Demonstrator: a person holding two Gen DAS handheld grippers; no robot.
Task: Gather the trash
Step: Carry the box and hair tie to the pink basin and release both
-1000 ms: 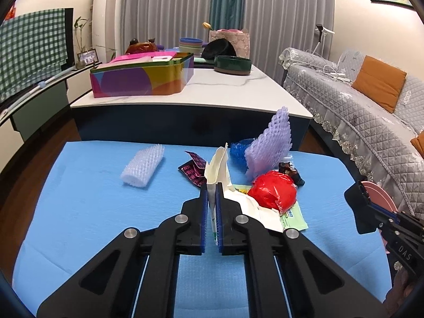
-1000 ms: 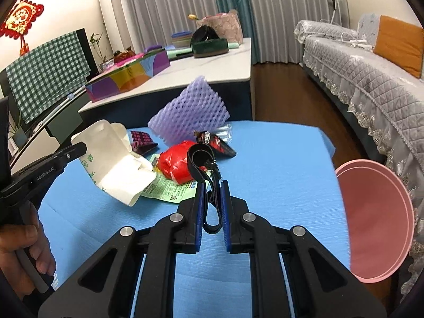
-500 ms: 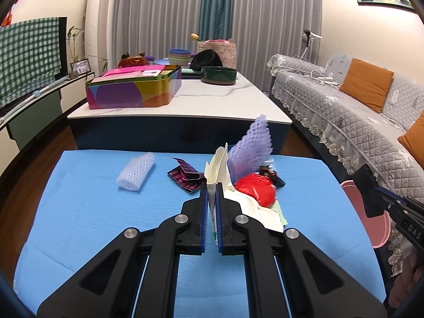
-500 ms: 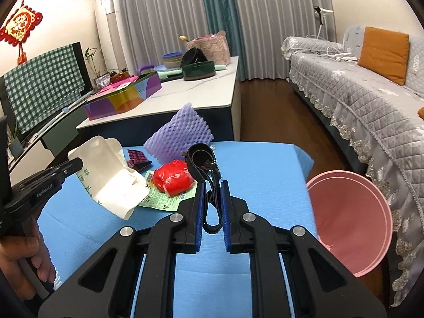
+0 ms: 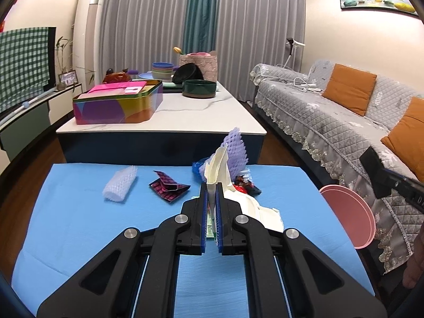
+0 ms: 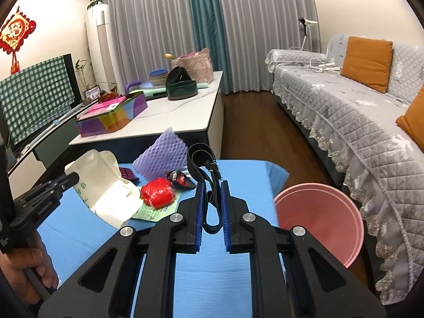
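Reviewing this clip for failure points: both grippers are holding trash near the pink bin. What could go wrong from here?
1. The left gripper pinches only one flap of the open paper box; the rest hangs free and could snag the red bag or the green leaflet.
2. The black strap loops loosely above the right gripper and may catch on the fingers at release.
3. The pink bin stands off the table's edge; an early drop could miss it.

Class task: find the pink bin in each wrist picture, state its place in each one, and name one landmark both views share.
Left wrist view: pink bin at the right edge, beside the blue table.
Right wrist view: pink bin at lower right, right of the right gripper.
Shared landmark: purple foam net.
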